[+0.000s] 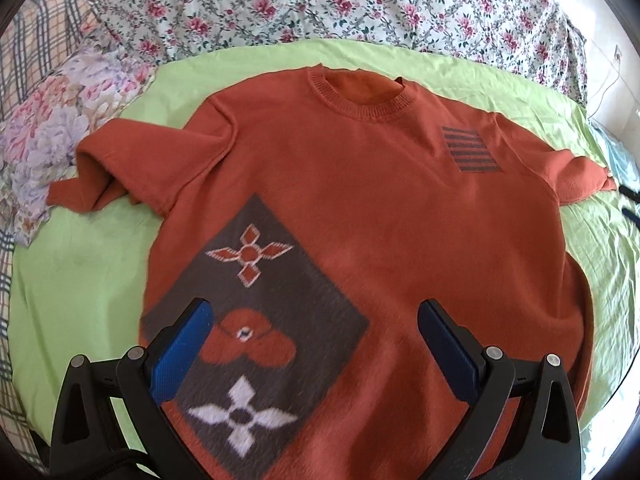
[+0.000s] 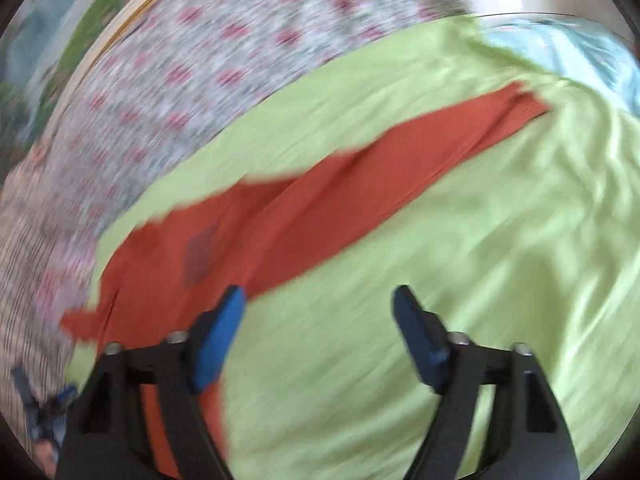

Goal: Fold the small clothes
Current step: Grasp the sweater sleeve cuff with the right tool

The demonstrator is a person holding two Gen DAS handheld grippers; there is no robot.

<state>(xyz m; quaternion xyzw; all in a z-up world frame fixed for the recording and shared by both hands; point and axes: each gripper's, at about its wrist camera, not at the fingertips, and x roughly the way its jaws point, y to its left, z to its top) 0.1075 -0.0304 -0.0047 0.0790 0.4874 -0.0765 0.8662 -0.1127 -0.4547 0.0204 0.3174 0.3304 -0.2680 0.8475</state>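
The sweater (image 1: 360, 208) lay flat on the sheet (image 1: 80, 280), front up, collar (image 1: 360, 96) at the far side. Behind the sheet lay a quilt (image 1: 320, 4); a pillow (image 1: 52, 128) sat at the left, just beside the left sleeve (image 1: 100, 172). The left gripper (image 1: 314, 320) hung over the sweater's near part. In the right wrist view, the right gripper (image 2: 318, 304) hung over the sheet (image 2: 440, 280), right of the sweater (image 2: 248, 232).

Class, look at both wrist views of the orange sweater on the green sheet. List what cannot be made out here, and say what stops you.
- Orange sweater hem, left wrist view: hidden behind the open left gripper and cut off by the bottom edge.
- Striped patch, right wrist view: motion blur smears its lines.
- Floral bedding, right wrist view: pattern blurred.
- Sweater's underside: hidden against the green sheet.
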